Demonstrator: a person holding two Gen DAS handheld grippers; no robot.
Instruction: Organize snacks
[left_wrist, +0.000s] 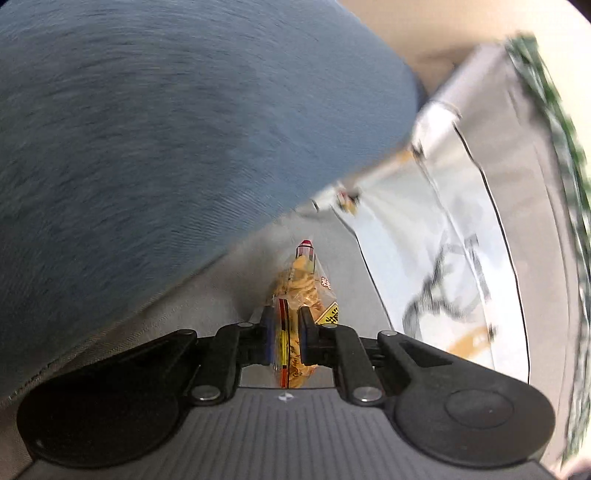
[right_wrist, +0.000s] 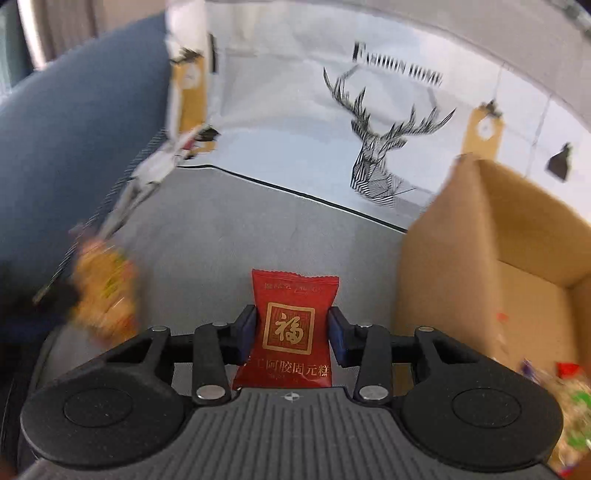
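Observation:
My left gripper (left_wrist: 287, 325) is shut on a clear yellow snack packet (left_wrist: 301, 284), held edge-on above a grey surface beside a white fabric bin (left_wrist: 443, 240). My right gripper (right_wrist: 291, 328) is shut on a red sachet with gold characters (right_wrist: 291, 328), held flat over the grey floor of the white deer-print bin (right_wrist: 369, 110). The left gripper with its yellow packet (right_wrist: 103, 288) shows blurred at the left of the right wrist view.
A brown cardboard box (right_wrist: 461, 266) stands at the right, with several blurred snack packets (right_wrist: 569, 406) inside. A large blue cushion (left_wrist: 166, 129) fills the left, also seen in the right wrist view (right_wrist: 74, 155).

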